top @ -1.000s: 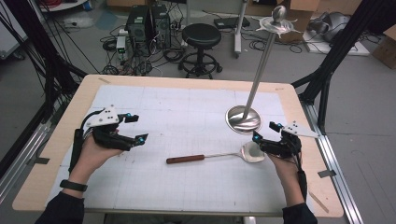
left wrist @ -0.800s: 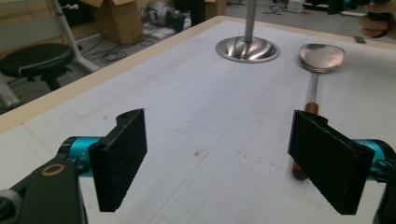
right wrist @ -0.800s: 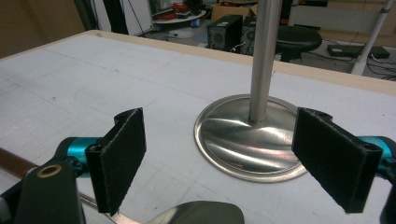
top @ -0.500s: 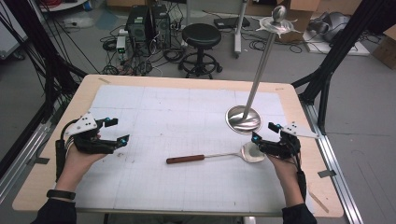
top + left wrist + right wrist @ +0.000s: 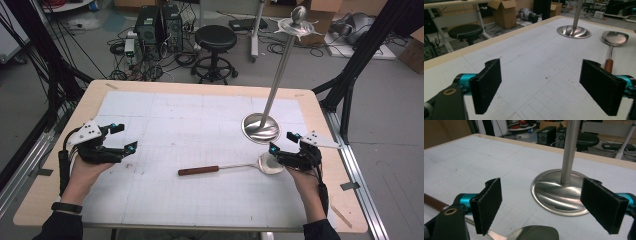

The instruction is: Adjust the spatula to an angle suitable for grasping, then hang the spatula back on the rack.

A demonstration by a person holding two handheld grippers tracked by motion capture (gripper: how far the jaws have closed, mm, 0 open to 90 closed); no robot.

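Note:
A metal ladle with a brown wooden handle (image 5: 199, 171) lies on the white gridded mat, its bowl (image 5: 270, 163) to the right. Just behind the bowl stands a steel stand (image 5: 261, 127) with a round base and a tall pole. My right gripper (image 5: 282, 141) is open, its jaws just above the ladle bowl (image 5: 534, 233) and facing the stand base (image 5: 559, 195). My left gripper (image 5: 125, 136) rests at the mat's left side, well away from the ladle (image 5: 615, 37). Its jaws have just been opening and stand wide apart, with nothing between them.
The wooden table (image 5: 95, 95) has metal rails along both sides. Behind it on the floor are a black stool (image 5: 215, 37), computer towers (image 5: 155, 22), cables and cardboard boxes. Black frame posts (image 5: 360, 55) rise at the back corners.
My left hand has moved to the left and slightly nearer the table's front edge. The right hand, the ladle and the stand have stayed put.

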